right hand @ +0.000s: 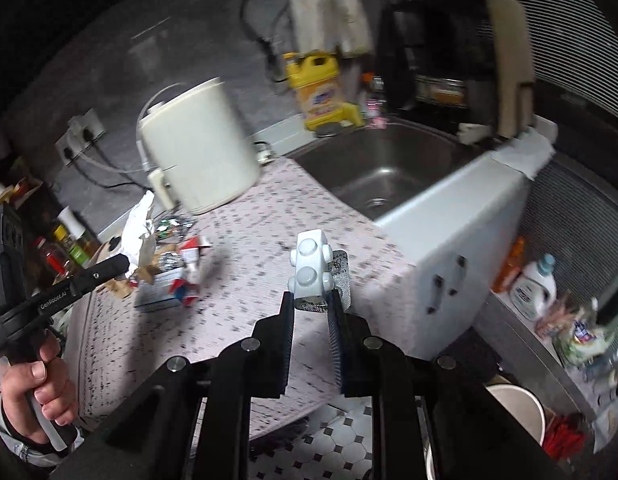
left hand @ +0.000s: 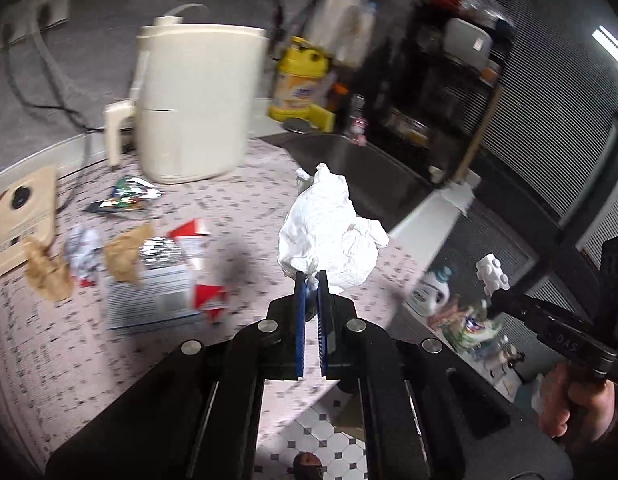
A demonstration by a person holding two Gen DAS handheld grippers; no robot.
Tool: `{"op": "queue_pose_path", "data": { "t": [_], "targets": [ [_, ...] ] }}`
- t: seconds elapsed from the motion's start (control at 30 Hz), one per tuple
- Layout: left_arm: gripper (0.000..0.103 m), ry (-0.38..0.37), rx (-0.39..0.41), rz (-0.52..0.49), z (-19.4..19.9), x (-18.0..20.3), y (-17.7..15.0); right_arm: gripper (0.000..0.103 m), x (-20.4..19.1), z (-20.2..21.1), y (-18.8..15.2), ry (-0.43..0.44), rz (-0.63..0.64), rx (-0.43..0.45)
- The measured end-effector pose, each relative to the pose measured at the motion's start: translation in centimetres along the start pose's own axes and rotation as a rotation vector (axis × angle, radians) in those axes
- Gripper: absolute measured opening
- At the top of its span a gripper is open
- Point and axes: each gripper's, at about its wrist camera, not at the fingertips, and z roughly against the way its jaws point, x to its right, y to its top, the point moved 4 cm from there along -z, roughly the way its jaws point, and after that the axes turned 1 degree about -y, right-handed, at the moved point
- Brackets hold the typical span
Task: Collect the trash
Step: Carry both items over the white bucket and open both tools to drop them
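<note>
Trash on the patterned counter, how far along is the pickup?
Nothing visibly binned yet. In hand: the left gripper clamps a crumpled white paper towel; the right gripper holds a white blister pill pack. Left on the counter: brown paper wads, a red-and-white carton, a foil wrapper.

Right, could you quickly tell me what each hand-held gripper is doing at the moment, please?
Left hand-held gripper: closed on a crumpled white tissue.
Right hand-held gripper: closed on a white blister pack, with a silver pill strip behind it.
</note>
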Motion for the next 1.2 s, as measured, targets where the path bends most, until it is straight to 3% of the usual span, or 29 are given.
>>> {"op": "queue_pose_path", "data": {
  "t": [0.37,0.77,0.8,0.87,1.2],
  "targets": [
    [0.006,-0.161,-0.138,-0.170,-6.8,11.2,-3.2,0.017,12.9,3.6,-6.8,-0.190,-0.210,-0.023],
    [0.006,-0.256,-0.274,-0.283,-11.4,18.9,-7.6,0.021,20.9,2.8,-15.1,-0.272,-0.375,-0.115],
    [0.006,-0.262,-0.285,-0.292,-11.7,19.4,-8.0,0.022,21.4,2.5,-15.5,-0.278,-0.385,-0.124],
    [0.006,-0.278,-0.316,-0.309,-12.2,20.5,-9.0,0.046,22.4,2.2,-16.5,-0.292,-0.409,-0.133],
    [0.006,-0.363,-0.466,-0.372,-15.6,25.1,-13.7,0.047,27.1,5.4,-20.0,-0.359,-0.536,-0.108]
  ]
}}
